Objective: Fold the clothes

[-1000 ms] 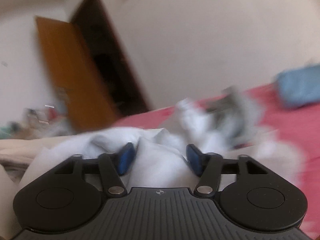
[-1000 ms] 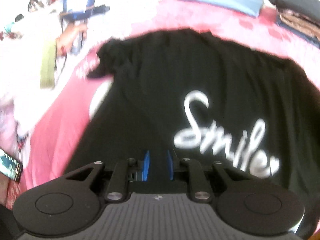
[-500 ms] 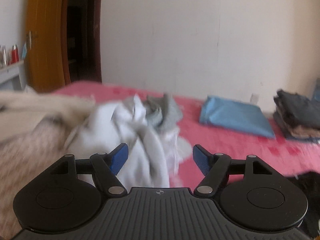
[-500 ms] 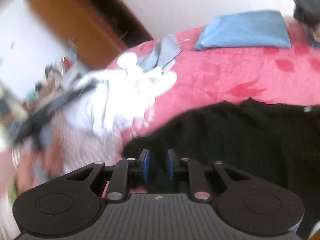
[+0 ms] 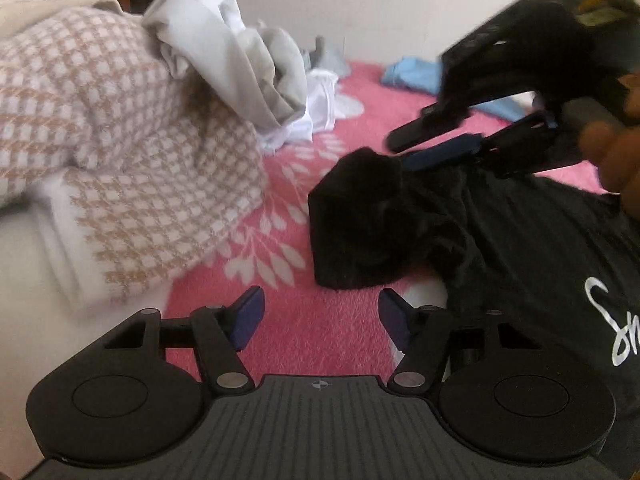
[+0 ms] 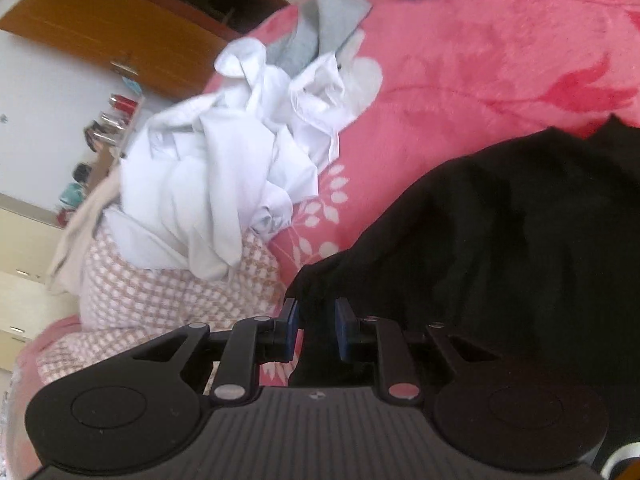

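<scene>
Right now my right gripper (image 6: 316, 326) pinches the black shirt (image 6: 500, 240) — my left gripper (image 5: 320, 316) is closing, nothing between its jaws.

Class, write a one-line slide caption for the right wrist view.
Right gripper pinching the black T-shirt on a pink floral blanket, beside crumpled white clothes.

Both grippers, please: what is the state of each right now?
Left gripper: jaws closing, nothing between them.
Right gripper: shut on the black T-shirt.

The black T-shirt (image 5: 520, 240) bears white script lettering; only the letters "Sn" are visible at the frame edge.
</scene>
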